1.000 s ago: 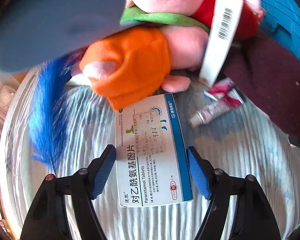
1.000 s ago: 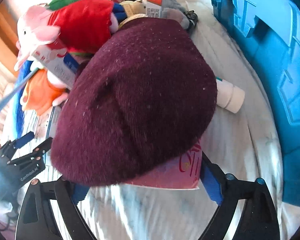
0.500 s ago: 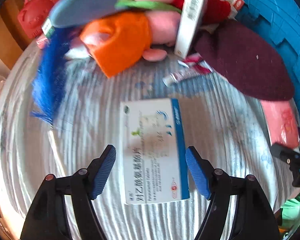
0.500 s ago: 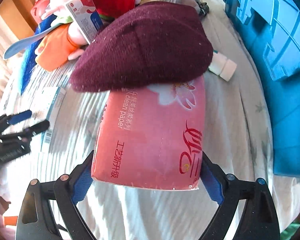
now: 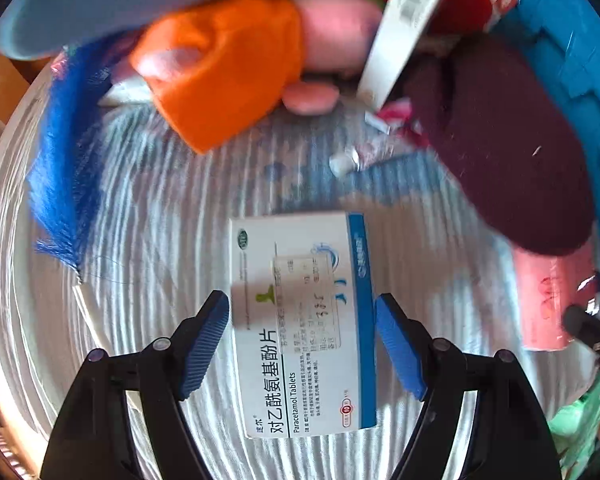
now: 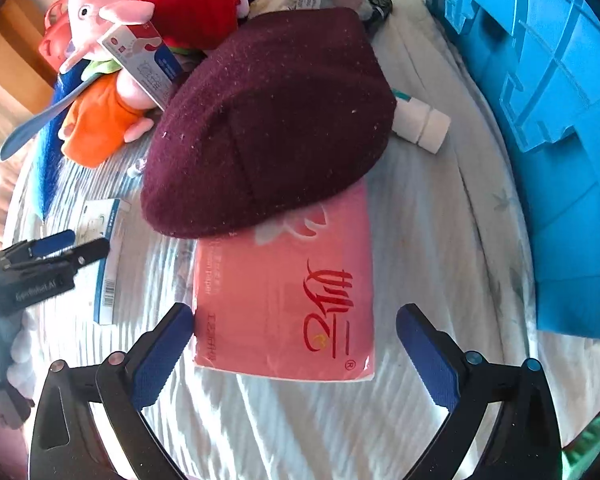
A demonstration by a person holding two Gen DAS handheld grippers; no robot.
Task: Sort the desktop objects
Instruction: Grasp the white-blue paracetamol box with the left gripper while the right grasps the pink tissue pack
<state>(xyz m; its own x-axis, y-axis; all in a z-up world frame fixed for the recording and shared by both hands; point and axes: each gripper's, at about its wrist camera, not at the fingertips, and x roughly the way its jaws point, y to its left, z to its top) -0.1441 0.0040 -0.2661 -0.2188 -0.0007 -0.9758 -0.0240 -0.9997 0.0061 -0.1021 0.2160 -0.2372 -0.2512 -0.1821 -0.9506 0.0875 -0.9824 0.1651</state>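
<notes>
Light: bright daylight, striped across the white cloth (image 5: 148,240)
Shadows: soft blue patch beside the maroon hat (image 5: 512,168)
Glare: washed-out cloth at the left edge
Blur: left wrist view smeared at the top; right sharper
Edges: strong fisheye curving, dark corners

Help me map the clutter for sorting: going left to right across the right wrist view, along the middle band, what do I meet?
Left tool → paracetamol box → pink tissue pack → blue crate.
</notes>
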